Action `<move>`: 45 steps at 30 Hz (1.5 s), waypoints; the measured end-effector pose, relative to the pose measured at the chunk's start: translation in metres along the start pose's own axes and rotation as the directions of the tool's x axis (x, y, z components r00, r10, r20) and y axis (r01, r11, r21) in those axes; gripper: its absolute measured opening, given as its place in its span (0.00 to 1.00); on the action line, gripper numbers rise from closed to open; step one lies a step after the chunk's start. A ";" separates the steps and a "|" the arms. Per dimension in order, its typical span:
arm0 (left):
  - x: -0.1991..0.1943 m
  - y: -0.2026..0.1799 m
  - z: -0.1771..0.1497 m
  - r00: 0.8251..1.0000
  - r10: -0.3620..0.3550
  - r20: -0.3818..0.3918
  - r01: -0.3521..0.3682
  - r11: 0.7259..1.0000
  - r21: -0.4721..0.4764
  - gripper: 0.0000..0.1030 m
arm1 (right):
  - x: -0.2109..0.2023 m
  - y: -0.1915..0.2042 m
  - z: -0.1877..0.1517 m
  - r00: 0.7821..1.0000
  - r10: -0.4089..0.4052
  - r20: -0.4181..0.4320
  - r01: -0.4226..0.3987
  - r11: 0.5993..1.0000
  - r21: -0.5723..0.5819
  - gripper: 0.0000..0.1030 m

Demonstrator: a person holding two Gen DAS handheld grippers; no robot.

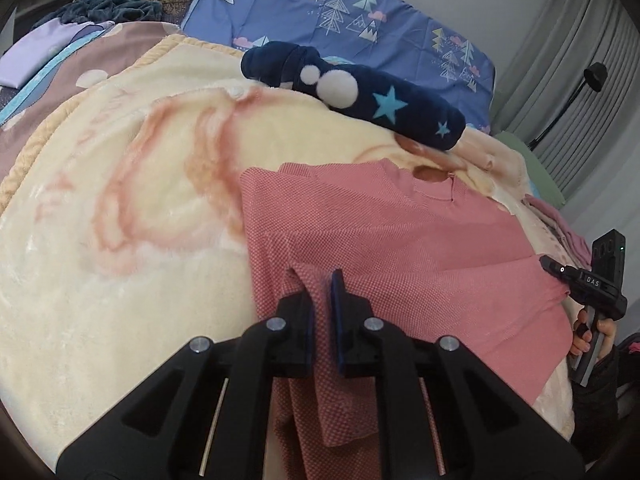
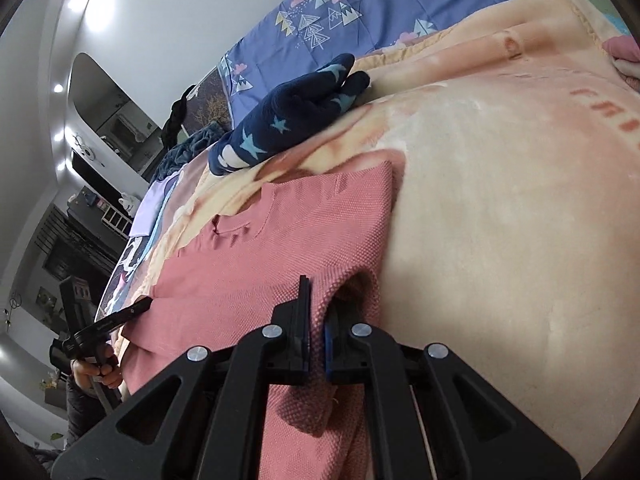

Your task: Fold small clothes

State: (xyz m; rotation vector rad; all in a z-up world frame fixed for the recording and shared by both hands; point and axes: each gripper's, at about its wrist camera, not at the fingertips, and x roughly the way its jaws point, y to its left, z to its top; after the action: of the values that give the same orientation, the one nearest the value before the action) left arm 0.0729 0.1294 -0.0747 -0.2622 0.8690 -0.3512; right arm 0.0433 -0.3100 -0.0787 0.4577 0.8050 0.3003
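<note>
Left wrist view: my left gripper (image 1: 322,292) jaws clenched on pink shirt (image 1: 400,236) hem; right gripper (image 2: 316,312) likewise. Collar lies straight ahead on blanket (image 1: 120,200); fold forward.

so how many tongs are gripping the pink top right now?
2. Left tongs pinch one bottom corner of the pink top; right tongs pinch the opposite one. Both look shut on fabric.

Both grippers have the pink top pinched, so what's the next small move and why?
Probably carry the hem up toward the neckline: the left gripper and right gripper each pinch the pink knit top's near edge, and its body lies flat on the cream blanket.
</note>
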 end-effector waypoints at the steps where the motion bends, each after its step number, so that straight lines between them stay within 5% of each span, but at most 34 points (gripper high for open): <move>1: -0.005 -0.001 -0.001 1.000 0.005 0.006 -0.005 1.000 0.004 0.16 | -0.005 0.002 -0.001 1.000 -0.006 -0.005 0.006 1.000 -0.013 0.13; 6: -0.037 -0.010 -0.017 1.000 0.012 0.019 -0.013 0.998 0.057 0.18 | -0.032 0.015 -0.021 0.999 -0.022 -0.039 0.018 0.994 -0.104 0.19; 8: -0.043 -0.015 -0.023 1.000 0.027 0.002 -0.027 0.995 0.092 0.12 | -0.040 0.019 -0.029 0.999 -0.023 -0.038 0.018 0.991 -0.130 0.19; 11: -0.038 -0.020 -0.026 0.998 0.047 -0.032 -0.043 0.992 0.115 0.05 | -0.038 0.021 -0.027 0.999 -0.006 -0.037 0.001 0.992 -0.127 0.08; 18: -0.032 -0.014 0.030 0.998 0.009 0.063 -0.010 1.000 0.016 0.05 | -0.030 0.007 0.036 0.990 0.091 0.111 -0.097 0.994 0.053 0.04; 21: -0.025 0.006 0.068 0.987 0.027 0.159 -0.010 0.995 -0.101 0.19 | -0.009 -0.007 0.061 0.995 0.054 0.089 -0.066 0.989 0.131 0.16; 23: -0.023 0.017 0.074 0.979 0.031 0.200 0.001 0.987 -0.158 0.48 | 0.001 -0.009 0.063 0.998 0.013 0.059 -0.021 0.991 0.135 0.20; 26: -0.017 0.017 0.068 0.982 0.042 0.182 -0.022 0.993 -0.113 0.53 | 0.002 -0.008 0.056 0.997 -0.045 0.065 0.041 0.997 0.059 0.40; 34: 0.029 0.021 0.058 0.996 0.076 0.044 -0.074 0.996 -0.040 0.56 | 0.019 -0.021 0.067 0.996 -0.080 0.038 0.080 0.997 0.014 0.42; 38: 0.046 0.015 0.065 0.997 0.079 0.021 -0.080 0.996 0.027 0.52 | 0.036 -0.019 0.074 0.995 -0.098 0.017 0.098 0.995 -0.013 0.42; 41: 0.058 0.007 0.069 0.995 0.099 -0.005 -0.098 0.991 0.096 0.23 | 0.044 -0.018 0.075 0.994 -0.109 0.008 0.109 0.993 -0.033 0.39; 44: 0.064 0.001 0.070 0.991 0.131 -0.012 -0.128 0.981 0.148 0.08 | 0.050 -0.015 0.076 0.989 -0.150 0.005 0.150 0.987 -0.065 0.07; 45: 0.062 0.000 0.070 0.992 0.130 -0.004 -0.128 0.980 0.154 0.05 | 0.047 -0.014 0.076 0.988 -0.153 0.016 0.154 0.986 -0.066 0.07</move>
State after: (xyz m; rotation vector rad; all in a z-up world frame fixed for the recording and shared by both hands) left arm 0.1645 0.1101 -0.0744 -0.0600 0.8630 -0.2978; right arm 0.1328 -0.3233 -0.0690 0.3317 0.8124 0.1810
